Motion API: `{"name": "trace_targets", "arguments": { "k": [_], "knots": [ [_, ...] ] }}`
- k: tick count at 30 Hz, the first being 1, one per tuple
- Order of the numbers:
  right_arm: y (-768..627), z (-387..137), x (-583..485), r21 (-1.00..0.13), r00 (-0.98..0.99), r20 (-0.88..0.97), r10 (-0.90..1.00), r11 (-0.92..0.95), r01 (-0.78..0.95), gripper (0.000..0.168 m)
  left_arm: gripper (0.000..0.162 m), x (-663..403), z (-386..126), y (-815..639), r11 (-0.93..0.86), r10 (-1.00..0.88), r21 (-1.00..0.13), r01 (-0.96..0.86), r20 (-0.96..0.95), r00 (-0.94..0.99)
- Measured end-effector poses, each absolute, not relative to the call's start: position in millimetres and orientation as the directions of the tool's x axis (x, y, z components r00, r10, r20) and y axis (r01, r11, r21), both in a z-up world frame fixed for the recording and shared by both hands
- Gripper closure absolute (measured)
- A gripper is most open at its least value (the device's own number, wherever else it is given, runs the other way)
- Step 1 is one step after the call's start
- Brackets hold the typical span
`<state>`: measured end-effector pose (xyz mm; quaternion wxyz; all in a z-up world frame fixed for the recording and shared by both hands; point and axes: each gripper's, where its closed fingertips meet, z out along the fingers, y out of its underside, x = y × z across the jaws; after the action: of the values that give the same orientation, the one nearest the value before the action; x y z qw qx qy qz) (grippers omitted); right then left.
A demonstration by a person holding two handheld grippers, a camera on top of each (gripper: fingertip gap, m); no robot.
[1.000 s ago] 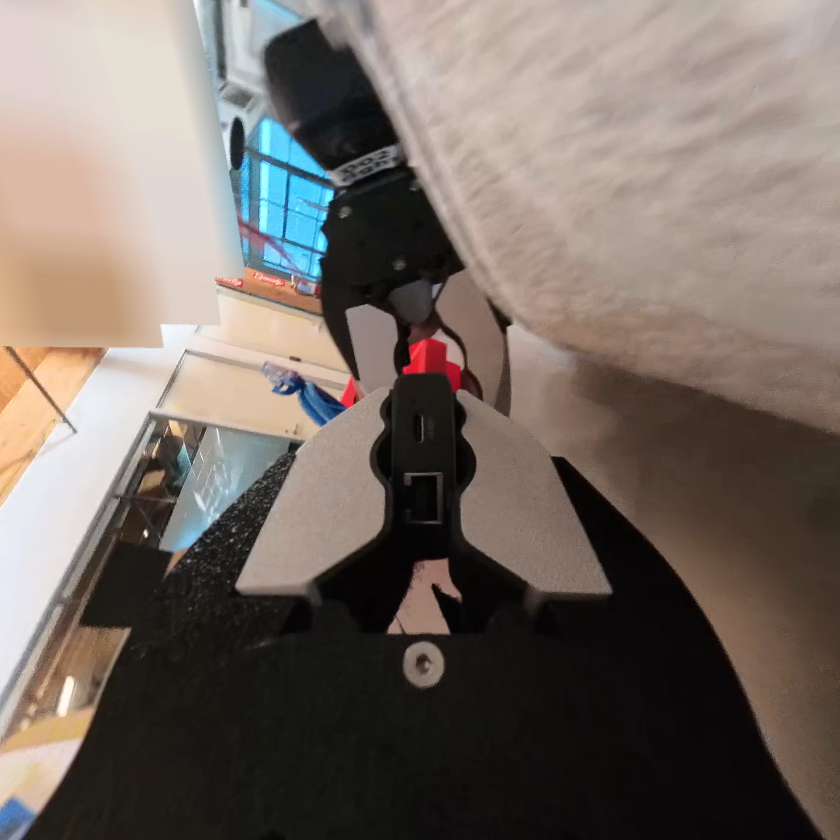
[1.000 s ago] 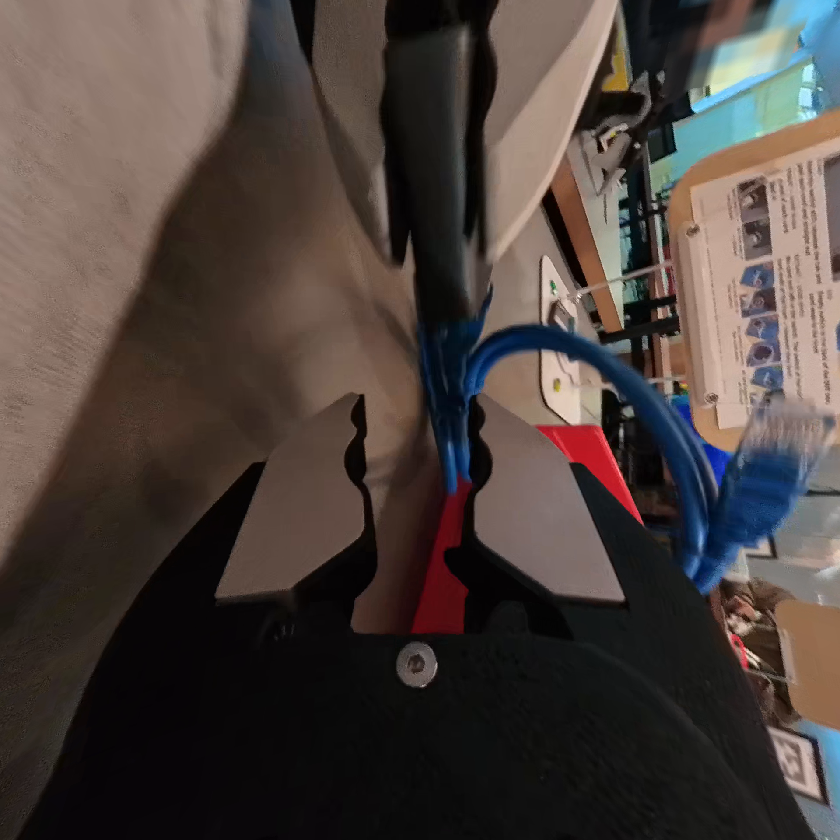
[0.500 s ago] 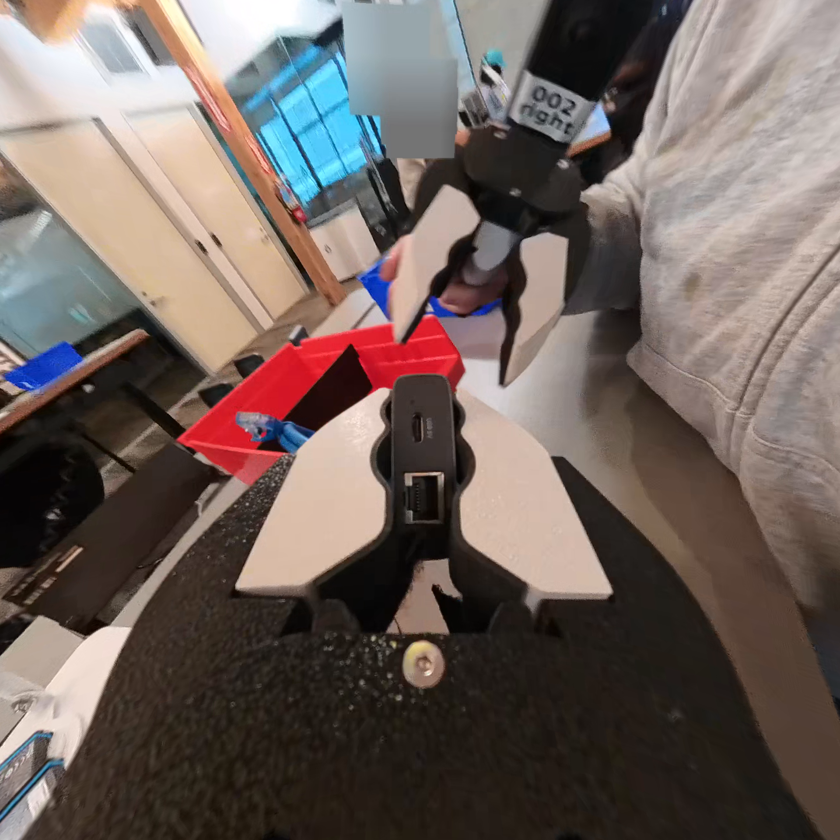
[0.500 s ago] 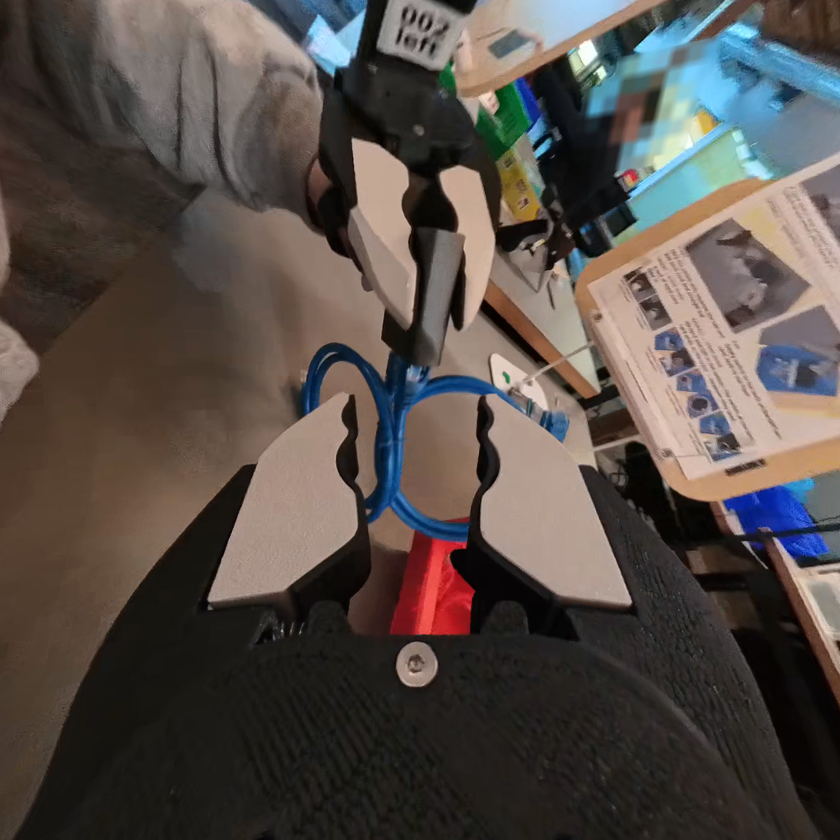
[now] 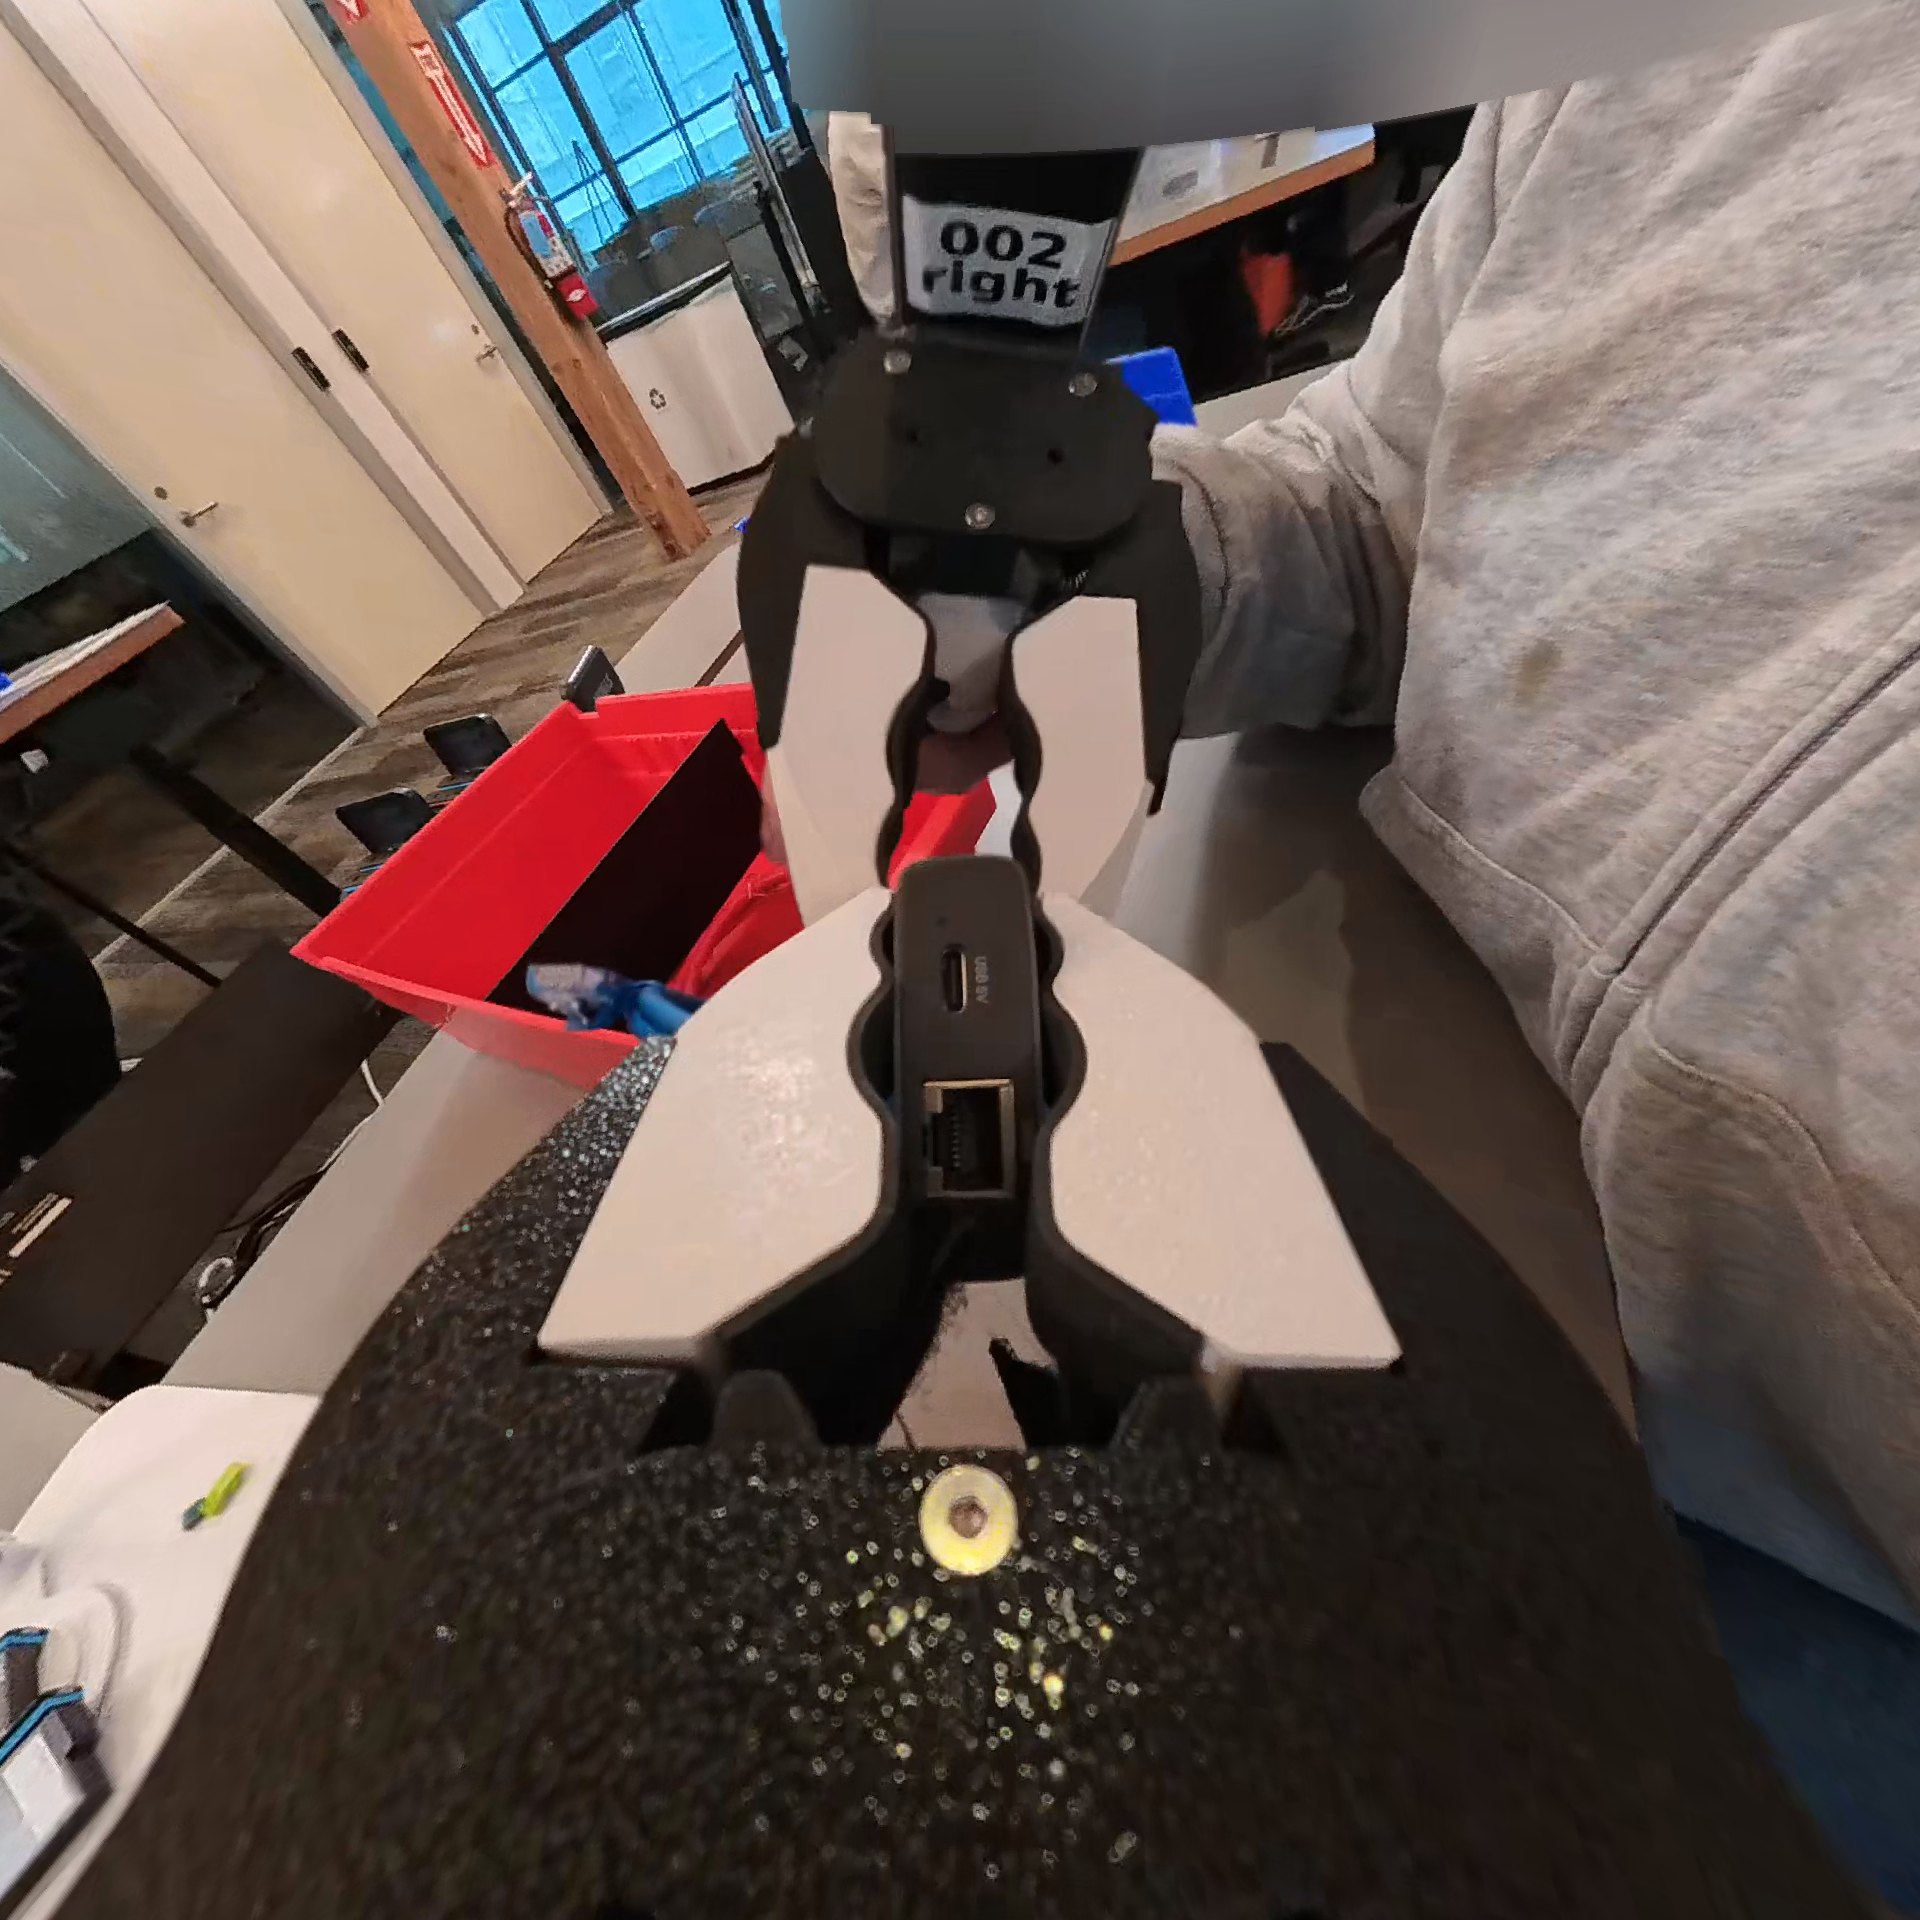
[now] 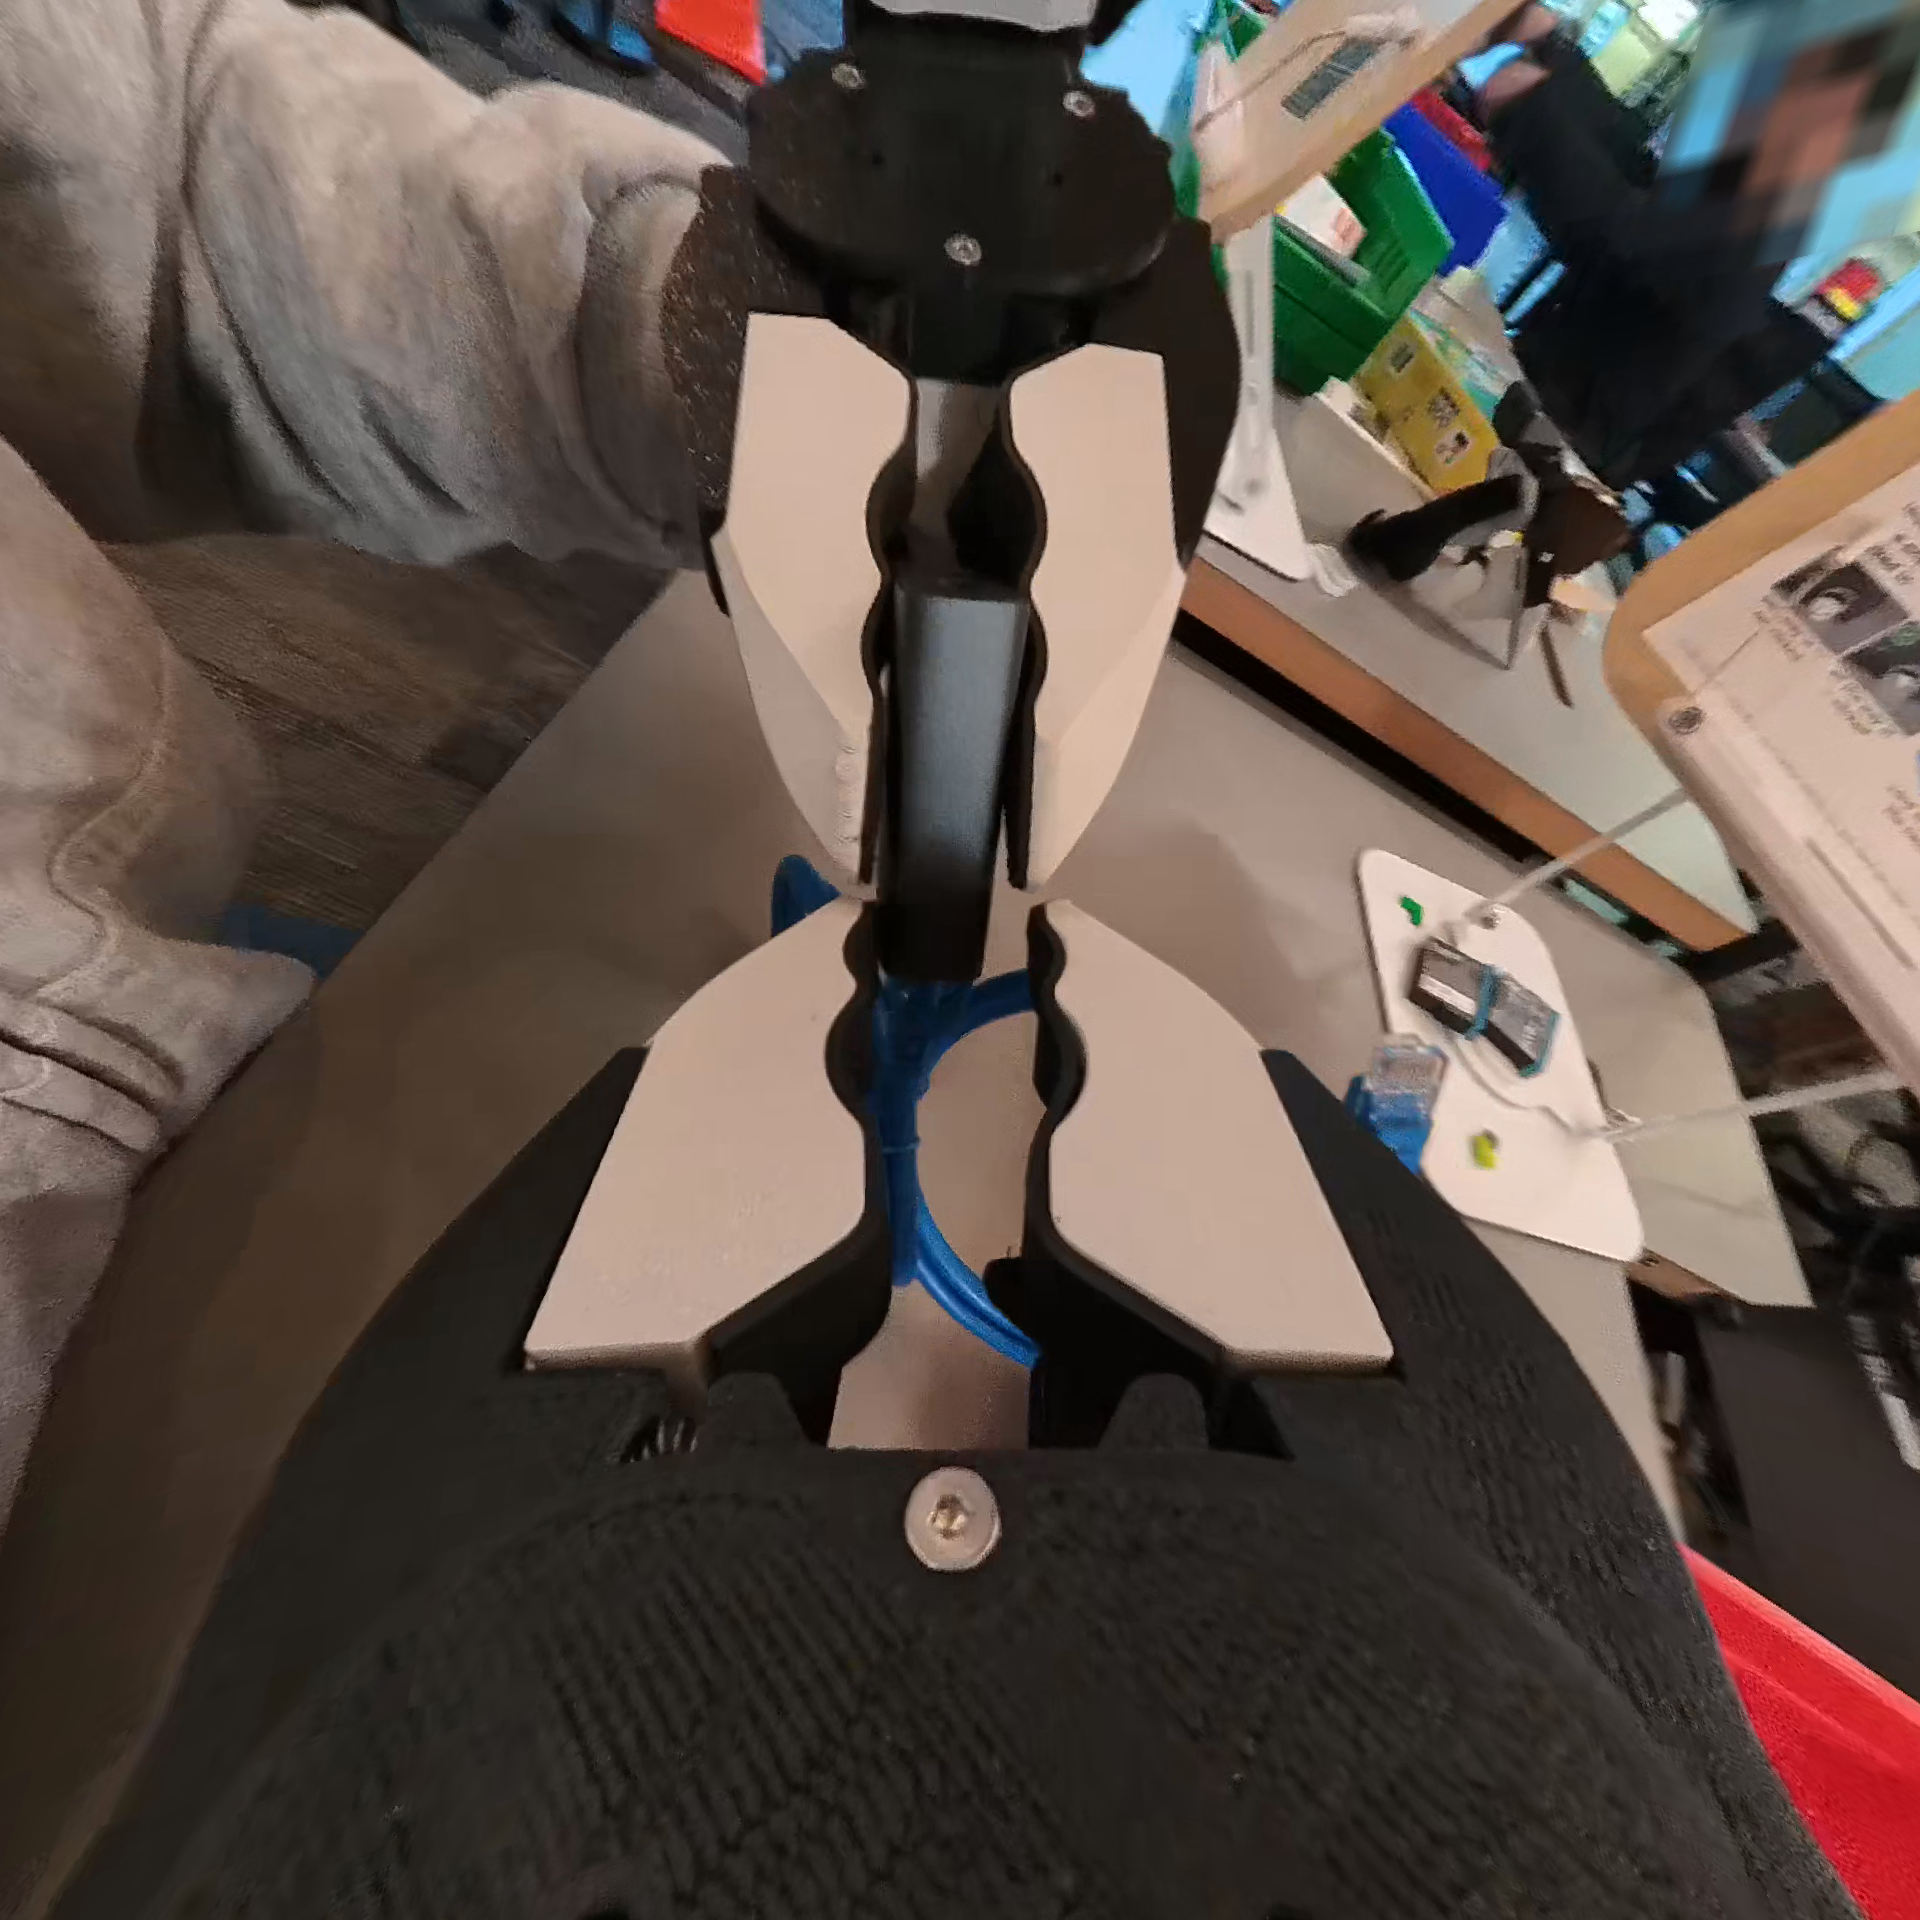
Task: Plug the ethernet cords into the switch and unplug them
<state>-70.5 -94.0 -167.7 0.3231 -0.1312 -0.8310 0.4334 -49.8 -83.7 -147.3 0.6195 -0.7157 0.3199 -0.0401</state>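
Between the two claws, held up over the grey tabletop (image 6: 540, 935), sits a small black adapter box (image 5: 961, 1029) with a network socket and a smaller port on its face. The left claw (image 5: 961, 1039) pinches that box from both sides, its pale fingers (image 5: 748, 1143) pressed against the casing. From the right wrist view the same box (image 6: 951, 769) shows as a dark slab sticking out of the left claw (image 6: 945, 727), tip towards the camera.

The right claw (image 6: 951, 1101) faces it nose to nose, its fingertips just beside the box's end. Its fingers (image 6: 727, 1143) stand a little apart with a looped blue cable (image 6: 914, 1143) running through the gap; whether they squeeze the cable I cannot tell. One clear-and-blue plug (image 6: 1397, 1091) of that cable hangs to the side of the claw. In the left wrist view the right claw (image 5: 956, 790) points down at the box, its fingers a little apart.

A grey sweatshirt sleeve (image 5: 1662, 727) fills one side. A red bin (image 5: 499, 914) stands at the tabletop's edge with more blue cable (image 5: 613, 1003) inside. A white board (image 6: 1496, 1101) lies on the tabletop.
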Motion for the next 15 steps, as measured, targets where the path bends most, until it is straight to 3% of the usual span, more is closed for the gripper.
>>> {"name": "trace_targets", "arguments": {
  "k": [1, 7, 10, 11, 15],
  "knots": [
    [-96, -169, -68, -0.82, -0.777, 0.395, 0.49, 0.569, -0.057, 0.149, 0.141, -49, -146, -83, -0.027, -0.505, -0.917, -0.398, -0.331, 0.797],
    [-93, -153, -66, -0.895, -0.77, 0.355, 0.53, 0.431, -0.116, 0.15, 0.136, -53, -125, -81, 0.063, -0.392, -0.944, -0.323, -0.321, 0.862],
    [-85, -139, -66, -0.929, -0.751, 0.332, 0.571, 0.338, -0.153, 0.151, 0.108, -65, -117, -84, 0.116, -0.28, -0.948, -0.296, -0.317, 0.906],
    [-84, -133, -64, -0.939, -0.753, 0.32, 0.575, 0.296, -0.174, 0.151, 0.107, -69, -115, -85, 0.148, -0.228, -0.942, -0.301, -0.329, 0.917],
    [-85, -118, -54, -0.965, -0.795, 0.263, 0.546, 0.171, -0.201, 0.151, 0.133, -63, -95, -94, 0.331, -0.153, -0.91, -0.249, -0.312, 0.938]
  ]
}}
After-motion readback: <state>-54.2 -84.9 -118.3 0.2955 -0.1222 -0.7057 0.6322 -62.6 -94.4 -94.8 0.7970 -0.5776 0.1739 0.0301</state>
